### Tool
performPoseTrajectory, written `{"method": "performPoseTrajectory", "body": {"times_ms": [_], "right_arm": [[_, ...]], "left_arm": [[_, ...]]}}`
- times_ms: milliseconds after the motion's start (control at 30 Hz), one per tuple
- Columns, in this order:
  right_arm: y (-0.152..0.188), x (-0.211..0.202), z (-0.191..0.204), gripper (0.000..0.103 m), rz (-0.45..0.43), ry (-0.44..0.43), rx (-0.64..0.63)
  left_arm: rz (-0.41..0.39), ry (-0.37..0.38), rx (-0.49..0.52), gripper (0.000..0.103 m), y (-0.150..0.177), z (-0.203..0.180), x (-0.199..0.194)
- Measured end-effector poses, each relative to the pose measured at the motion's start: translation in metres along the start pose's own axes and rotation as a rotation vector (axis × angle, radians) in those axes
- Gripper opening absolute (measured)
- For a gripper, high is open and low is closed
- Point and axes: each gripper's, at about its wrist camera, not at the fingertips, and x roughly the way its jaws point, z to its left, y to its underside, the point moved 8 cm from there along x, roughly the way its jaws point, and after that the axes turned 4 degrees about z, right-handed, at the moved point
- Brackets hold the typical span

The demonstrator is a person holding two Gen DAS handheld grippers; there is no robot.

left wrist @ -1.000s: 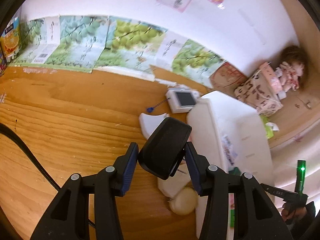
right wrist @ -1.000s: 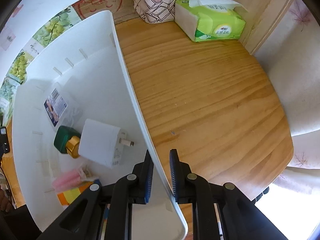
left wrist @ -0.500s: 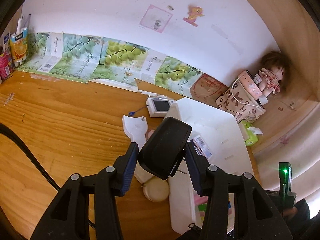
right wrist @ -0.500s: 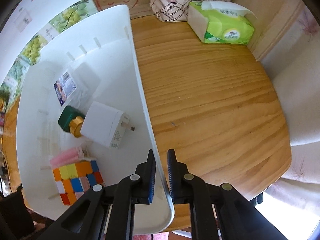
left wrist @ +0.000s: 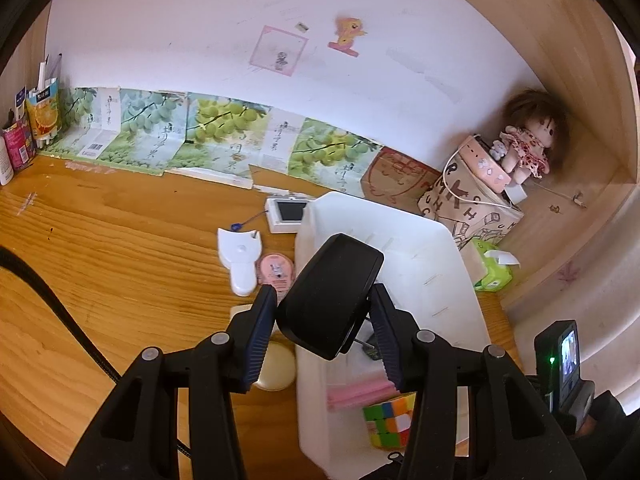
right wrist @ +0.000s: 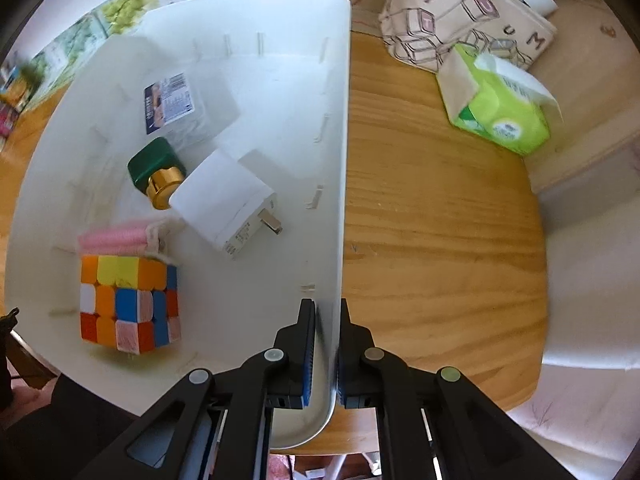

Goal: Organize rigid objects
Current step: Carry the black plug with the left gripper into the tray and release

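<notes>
Nearest to you in the left wrist view, your left gripper is pinching a black puck, a smooth rounded thing sitting tilted between the blue pads, low in the middle of the frame. It looks stiff and light, but its curved, glossy sides could slip, so judge your hold by the flat flanks where the pads meet it now and not by its rim.

In the right wrist view, your right gripper is pressed together on the wall of the white bin, at lower centre, one pad inside and one outside; its jaws have just been closing on that wall. The wall is thin plastic and likely flexes, so grip near the corner and steady it rather than lift.

Inside the bin, at lower left of that view, sits a cube with pink sticks just behind it. Further up lie a white charger, prongs toward the wall, a green bottle with a gold cap touching it, and a labelled clear box.

Beyond, in the left view, a white scraper, a pink tin and a small screen device wait on the table left of the bin. A tissue pack lies at right.
</notes>
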Motion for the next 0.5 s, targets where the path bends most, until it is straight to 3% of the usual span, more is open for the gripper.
{"method": "performPoseTrajectory", "body": {"times_ms": [500], "right_arm": [[-0.003, 0.003, 0.004, 0.009, -0.038, -0.02, -0.232]], "left_arm": [[0.024, -0.008, 0.022, 0.051, 0.018, -0.05, 0.017]]}}
